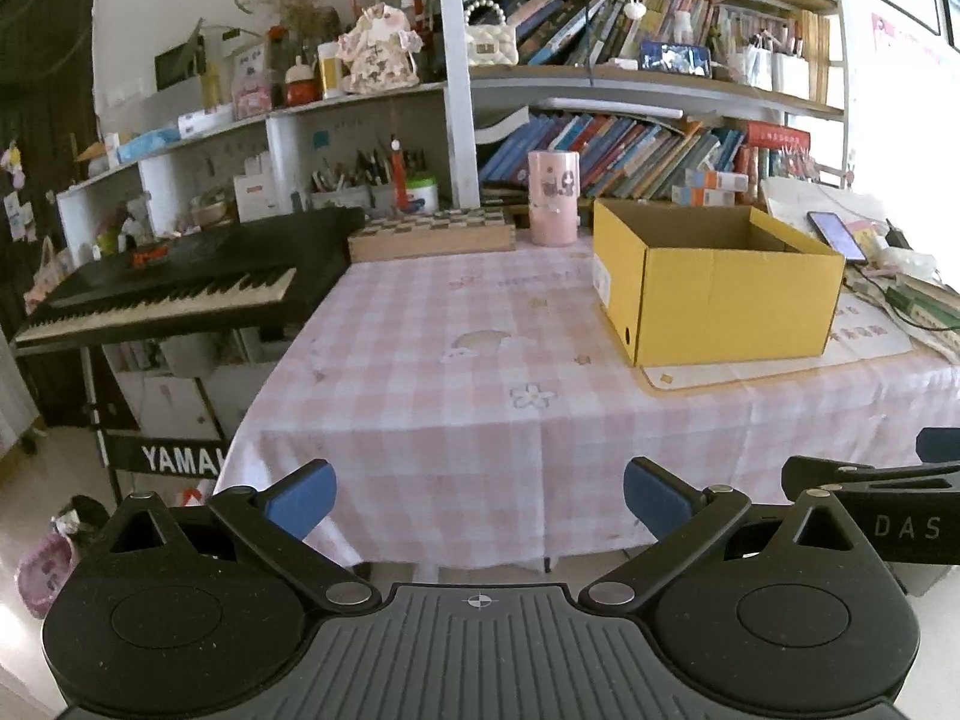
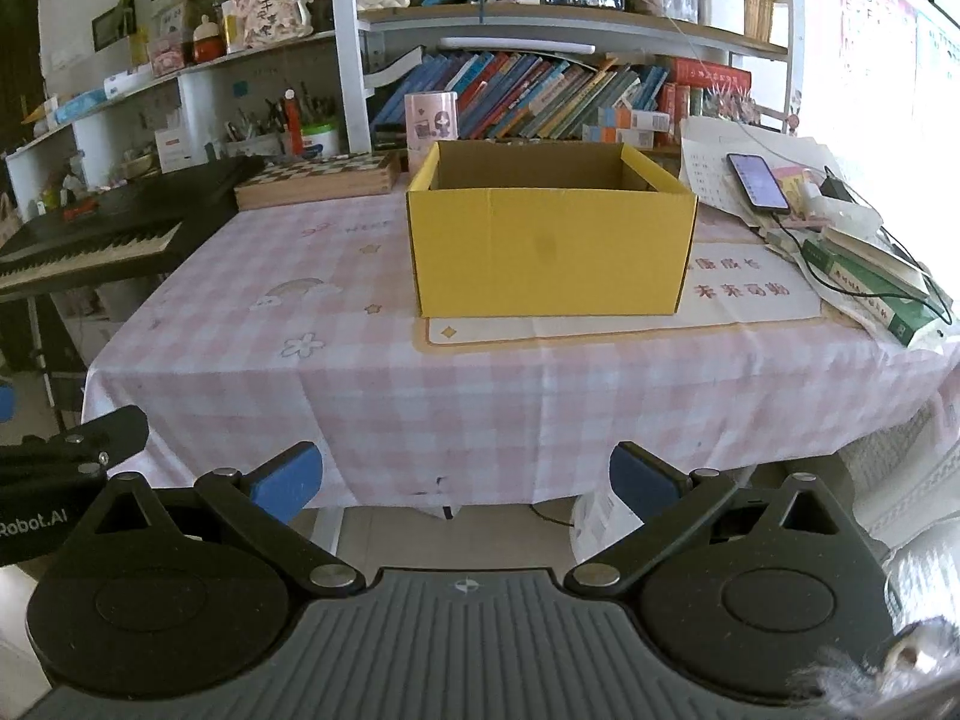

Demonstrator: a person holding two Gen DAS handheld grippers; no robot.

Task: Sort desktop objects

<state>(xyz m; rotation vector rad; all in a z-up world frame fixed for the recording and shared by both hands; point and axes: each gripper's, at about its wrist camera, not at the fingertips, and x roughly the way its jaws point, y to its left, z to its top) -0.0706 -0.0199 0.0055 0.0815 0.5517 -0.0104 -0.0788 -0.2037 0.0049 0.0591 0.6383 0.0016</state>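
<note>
Yellow cardboard marks the box (image 2: 551, 252), which stands open-topped on the pink checked cloth (image 2: 252, 372) of the table, at about twelve o'clock from the right gripper (image 2: 461, 483) and nearer one o'clock from the left gripper (image 1: 479, 501); it sits partly on a printed mat (image 2: 756, 294). What the box holds, if anything, is hidden by its walls. It looks light and fairly stiff, though the thin walls would likely buckle under a hard pinch, so a hold on the top rim of a side wall, one finger inside and one outside, seems the safest. The things most likely to be sorted lie at two o'clock in the right view: a phone (image 2: 757, 181) on its cable, smooth and probably slippery, best taken across its narrow edges, and a stack of books (image 2: 864, 282), heavier and stiff, better gripped at the spine. A pink cup (image 2: 431, 125) stands behind the box at eleven o'clock, with a chessboard (image 2: 318, 180) farther left at ten. Both grippers hang off the table's near edge with jaws spread wide, the blue pads (image 2: 287, 483) well apart and nothing between them or touching them.
</note>
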